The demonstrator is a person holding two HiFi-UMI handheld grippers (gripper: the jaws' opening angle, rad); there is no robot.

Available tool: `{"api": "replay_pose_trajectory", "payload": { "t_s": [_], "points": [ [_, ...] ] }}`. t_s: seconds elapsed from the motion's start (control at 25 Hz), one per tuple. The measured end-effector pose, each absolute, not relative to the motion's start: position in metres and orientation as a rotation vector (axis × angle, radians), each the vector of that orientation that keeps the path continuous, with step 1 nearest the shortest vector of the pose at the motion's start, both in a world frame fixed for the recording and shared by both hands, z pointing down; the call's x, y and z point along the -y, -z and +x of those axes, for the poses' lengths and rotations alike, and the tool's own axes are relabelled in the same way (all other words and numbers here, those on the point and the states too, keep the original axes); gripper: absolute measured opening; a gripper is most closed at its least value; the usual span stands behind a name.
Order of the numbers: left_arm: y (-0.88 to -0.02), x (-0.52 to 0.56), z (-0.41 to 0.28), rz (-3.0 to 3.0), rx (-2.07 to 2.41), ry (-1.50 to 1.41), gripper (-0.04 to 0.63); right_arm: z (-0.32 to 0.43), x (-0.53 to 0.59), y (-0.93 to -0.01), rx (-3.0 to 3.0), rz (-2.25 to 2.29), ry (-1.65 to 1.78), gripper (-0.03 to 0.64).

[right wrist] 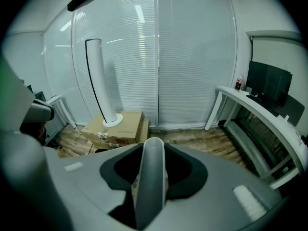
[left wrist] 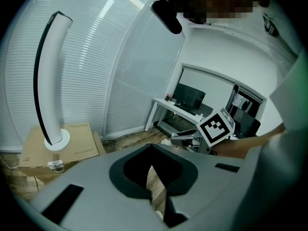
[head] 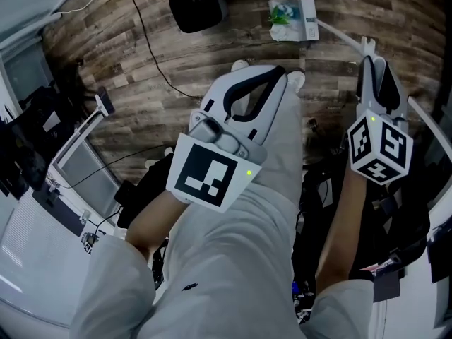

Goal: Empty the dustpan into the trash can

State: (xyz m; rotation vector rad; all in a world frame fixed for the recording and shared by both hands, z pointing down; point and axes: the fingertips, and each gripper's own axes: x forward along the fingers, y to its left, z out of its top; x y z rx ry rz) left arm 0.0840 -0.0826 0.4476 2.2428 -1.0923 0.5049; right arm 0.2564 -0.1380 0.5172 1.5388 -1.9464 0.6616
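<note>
2 grippers [head: 279,75] [head: 374,66], 1 dustpan [head: 291,20], 1 trash can [head: 199,9].

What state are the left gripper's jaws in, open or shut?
Shut. In the left gripper view, the left gripper has its jaws closed tip to tip, with nothing held between them; the head view shows the same.

- Dim indoors; light glows thru white slatted window blinds [right wrist: 192,57], w/ bright glare streaks on them.
- Both gripper views: strong fisheye, dark vignetted corners.
- Pale grey round handle [right wrist: 150,177] close to lens, soft focus.
- Head view: brown wood-plank floor [head: 141,62] evenly lit, edges bowed.
</note>
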Motion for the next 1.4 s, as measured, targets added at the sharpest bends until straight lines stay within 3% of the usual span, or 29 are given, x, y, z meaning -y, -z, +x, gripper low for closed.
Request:
{"api": "replay_pose_trajectory", "payload": {
  "t_s": [0.52, 1.4],
  "points": [
    [-0.423, 0.052, 0.066, 2.246, 1.125, -0.463, 0.006, 0.246, 0.106, -0.467, 1.942, 1.582, -0.679, 0.143],
    [-0.357, 0.01, 0.052, 2.308, 1.09, -0.429, 0.006, 0.196, 0.062, -0.297, 2.067, 1.618, -0.625, 0.143]
  ]
}}
